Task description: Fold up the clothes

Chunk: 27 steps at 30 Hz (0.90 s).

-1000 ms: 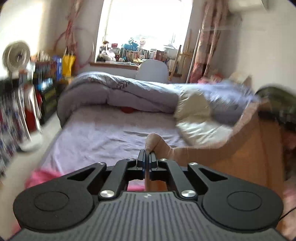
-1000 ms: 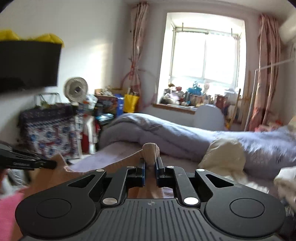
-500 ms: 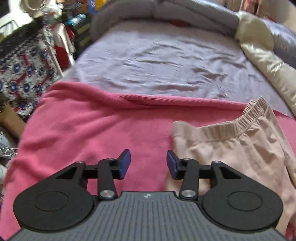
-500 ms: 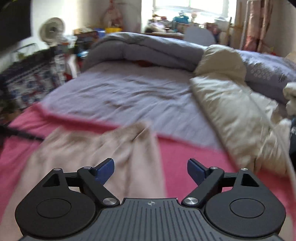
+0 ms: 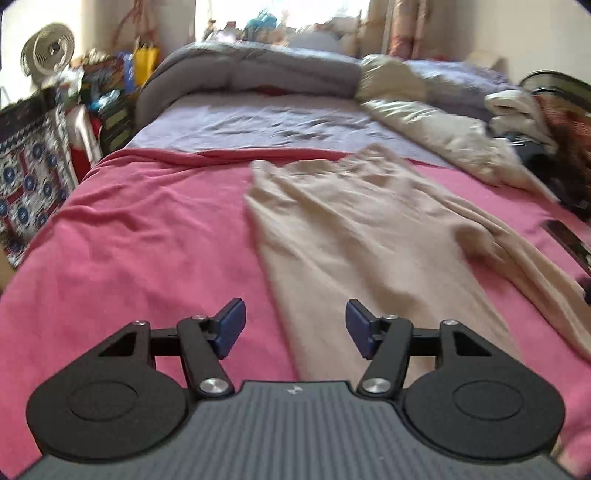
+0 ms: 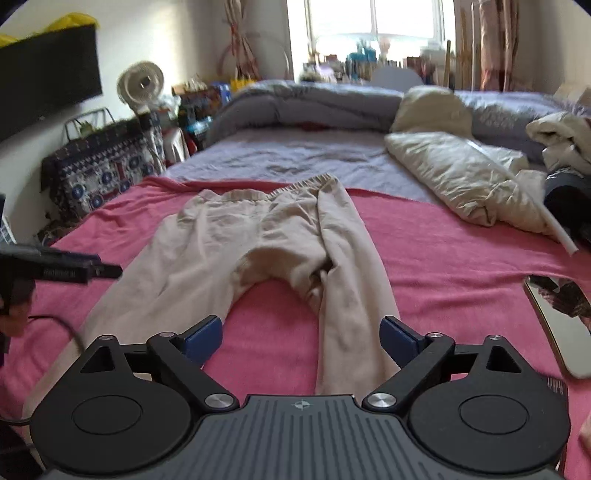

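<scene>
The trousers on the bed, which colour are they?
Beige trousers; the right wrist view shows them best.

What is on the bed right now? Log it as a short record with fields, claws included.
garment: beige trousers, spread flat, waistband toward the window, legs toward the cameras
surface: pink blanket over the bed
left claw: open, empty, over the trousers' left edge
right claw: open, empty, above the right trouser leg
fold state: not yet folded
beside: cream duvet at right

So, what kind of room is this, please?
Most likely a home bedroom: a bed with a rolled grey duvet, beige trousers spread on a pink blanket, and a curtained window.
</scene>
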### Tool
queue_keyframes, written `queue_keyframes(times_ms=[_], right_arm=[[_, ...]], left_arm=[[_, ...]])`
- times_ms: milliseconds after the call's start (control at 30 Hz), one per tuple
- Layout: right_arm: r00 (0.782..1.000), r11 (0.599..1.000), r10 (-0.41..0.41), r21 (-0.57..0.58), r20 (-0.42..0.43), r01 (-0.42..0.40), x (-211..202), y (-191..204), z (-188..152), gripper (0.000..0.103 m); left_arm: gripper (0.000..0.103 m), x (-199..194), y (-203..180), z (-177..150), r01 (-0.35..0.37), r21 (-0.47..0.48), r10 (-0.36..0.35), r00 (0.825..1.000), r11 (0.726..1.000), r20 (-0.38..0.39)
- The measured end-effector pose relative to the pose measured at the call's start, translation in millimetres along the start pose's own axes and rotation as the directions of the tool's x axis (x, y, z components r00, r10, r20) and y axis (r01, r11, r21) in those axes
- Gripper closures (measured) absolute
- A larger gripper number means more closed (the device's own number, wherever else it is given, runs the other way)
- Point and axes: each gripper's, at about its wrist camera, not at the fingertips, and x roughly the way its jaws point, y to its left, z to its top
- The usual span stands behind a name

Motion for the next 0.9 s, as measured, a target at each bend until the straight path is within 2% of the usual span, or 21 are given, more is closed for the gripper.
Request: queue_keyframes(times_ms=[133,233,300,400,467,533,567,600,700,833,900], right_arm=[[0.997,1.000,-0.009,-0.008,0.077,0.009,-43,18,-50,0.010],[0.997,1.000,-0.016,0.025,0.071,0.015,-76,34,-78,0.009],[0.997,0.999,0.025,0.032,0.072,-0.027,-89,49,-93,0.006],[0.993,0.995,0.093,0.031,0.078,-0.095,-106,72,-115,0.005],[0.987,0.989,0.146,0.027,0.068,-0.148,-106,86,-123,0.010],[0.978,0.979,0.201,0.022,0.054,-0.203,-104,99,-128,0.021],[0.976,0.977,0.211,0.012,0.047,-0.212,-103,103,-130,0.027],[0.977,0.978,0.210,-0.002,0.040,-0.210,-101,107,-130,0.029],[0.979,0.980,0.201,0.003,0.023,-0.201,-94,107,-130,0.031],[0.980,0.973,0.200,0.123,-0.016,-0.196,-80,90,-136,0.039],[0.975,0.960,0.224,0.179,-0.019,-0.217,-77,83,-142,0.041]], left_arm=[[0.039,-42,-17,-46,-0.033,0.005,0.032,0.998,0.999,0.062],[0.036,-82,-24,-74,-0.048,-0.002,0.048,0.996,0.999,0.073],[0.030,-108,-28,-93,-0.058,-0.007,0.059,0.995,0.998,0.080],[0.030,-143,-34,-120,-0.069,-0.023,0.071,0.994,0.997,0.089],[0.031,-151,-31,-131,-0.030,-0.079,0.037,0.996,0.996,0.081],[0.031,-152,-29,-138,0.017,-0.128,-0.007,0.997,0.992,0.078],[0.031,-151,-28,-142,0.041,-0.150,-0.029,0.997,0.988,0.077],[0.031,-151,-27,-146,0.064,-0.172,-0.051,0.996,0.983,0.078],[0.031,-141,-29,-154,0.032,-0.184,-0.024,0.999,0.982,0.045],[0.030,-133,-37,-160,0.024,-0.138,-0.019,0.999,0.990,0.033],[0.030,-133,-41,-163,0.036,-0.126,-0.031,0.999,0.991,0.038]])
